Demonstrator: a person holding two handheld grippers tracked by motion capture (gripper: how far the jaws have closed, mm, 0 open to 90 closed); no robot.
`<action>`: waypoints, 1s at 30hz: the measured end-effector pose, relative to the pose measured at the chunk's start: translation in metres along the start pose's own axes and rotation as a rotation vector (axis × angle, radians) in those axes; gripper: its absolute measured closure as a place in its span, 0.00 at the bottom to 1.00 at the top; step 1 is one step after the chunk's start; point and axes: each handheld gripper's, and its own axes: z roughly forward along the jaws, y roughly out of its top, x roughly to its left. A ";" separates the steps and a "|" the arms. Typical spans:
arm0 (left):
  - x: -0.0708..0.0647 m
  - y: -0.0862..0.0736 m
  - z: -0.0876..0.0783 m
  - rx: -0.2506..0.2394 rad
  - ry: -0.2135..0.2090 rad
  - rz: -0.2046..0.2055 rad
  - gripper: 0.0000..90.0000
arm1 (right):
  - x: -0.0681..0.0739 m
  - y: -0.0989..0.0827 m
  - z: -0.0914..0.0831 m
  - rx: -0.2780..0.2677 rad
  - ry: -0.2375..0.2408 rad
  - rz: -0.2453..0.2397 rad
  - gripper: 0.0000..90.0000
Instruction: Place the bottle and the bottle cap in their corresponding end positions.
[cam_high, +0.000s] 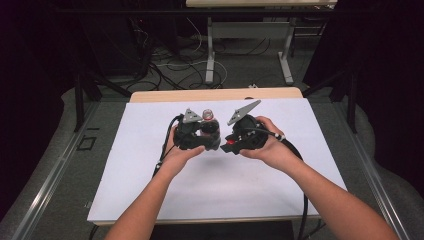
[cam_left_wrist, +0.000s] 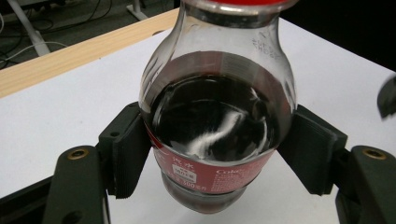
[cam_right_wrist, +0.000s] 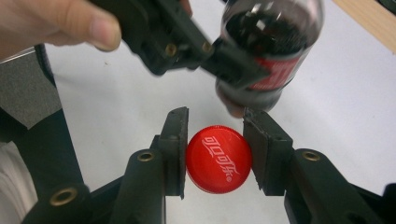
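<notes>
Red cap (cam_right_wrist: 218, 158) clamped in right tongs (cam_right_wrist: 215, 151); left tongs (cam_left_wrist: 217, 156) clamp cola bottle (cam_left_wrist: 217, 116).

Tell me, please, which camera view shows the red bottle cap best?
The right gripper view: the cap sits large and sharp between the right gripper fingers, its white lettering readable. In the high view it is a small red spot at that gripper's front. The left gripper view shows the bottle instead.

The high view looks forward and down from above the person's near side, taking in the whole white table (cam_high: 150, 190). Each gripper view rides close behind its own jaws. Both gripper views share the cola bottle (cam_left_wrist: 217, 116), which the high view sees mid-table.
</notes>
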 end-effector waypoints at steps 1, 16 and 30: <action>0.001 0.002 0.002 0.007 0.000 0.003 0.34 | -0.001 -0.003 0.002 -0.005 -0.006 -0.008 0.68; 0.014 0.006 0.049 0.021 0.036 -0.005 0.34 | -0.007 -0.046 0.027 -0.003 -0.036 0.062 0.68; 0.014 -0.001 0.089 0.046 0.059 -0.006 0.33 | -0.012 -0.071 0.050 -0.018 -0.041 0.074 0.68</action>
